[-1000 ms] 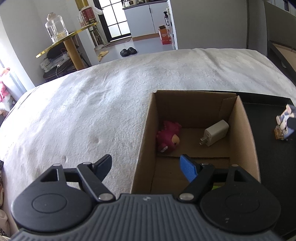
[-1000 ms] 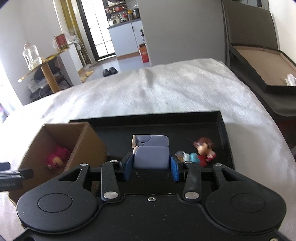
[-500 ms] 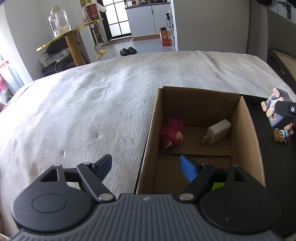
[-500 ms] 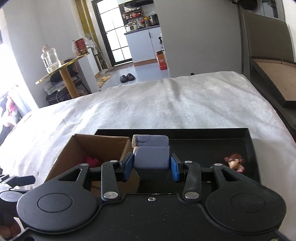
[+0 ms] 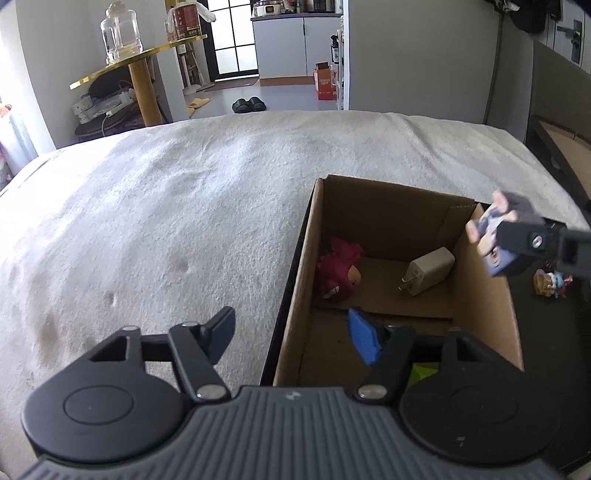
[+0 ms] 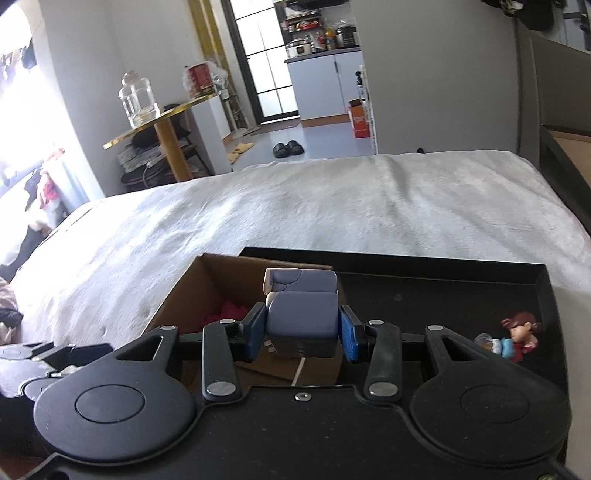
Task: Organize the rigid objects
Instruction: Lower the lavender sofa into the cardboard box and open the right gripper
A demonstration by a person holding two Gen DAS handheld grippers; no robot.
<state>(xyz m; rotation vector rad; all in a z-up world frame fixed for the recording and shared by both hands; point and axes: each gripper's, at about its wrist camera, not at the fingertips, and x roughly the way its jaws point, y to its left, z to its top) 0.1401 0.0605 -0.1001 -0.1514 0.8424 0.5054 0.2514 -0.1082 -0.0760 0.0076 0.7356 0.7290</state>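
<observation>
The blue-grey block figure (image 6: 302, 309) is clamped between the pads of the right gripper (image 6: 302, 332), in the air above the right wall of the cardboard box (image 5: 295, 295). Inside the box lie a red plush toy (image 5: 341, 271) and a white charger (image 5: 428, 270). The left gripper (image 5: 293, 334) straddles the box's left wall with nothing pressed between its pads, and its jaws are closing. The box stands in a black tray (image 6: 443, 284), where a small figurine (image 6: 513, 338) also lies. The tray rests on a bed with a white fuzzy cover (image 5: 166, 206). Behind the bed are a gold round side table (image 5: 140, 62) with a glass jar (image 5: 120, 31), black slippers (image 5: 249, 104) on the floor, and white cabinets (image 5: 295, 44).
</observation>
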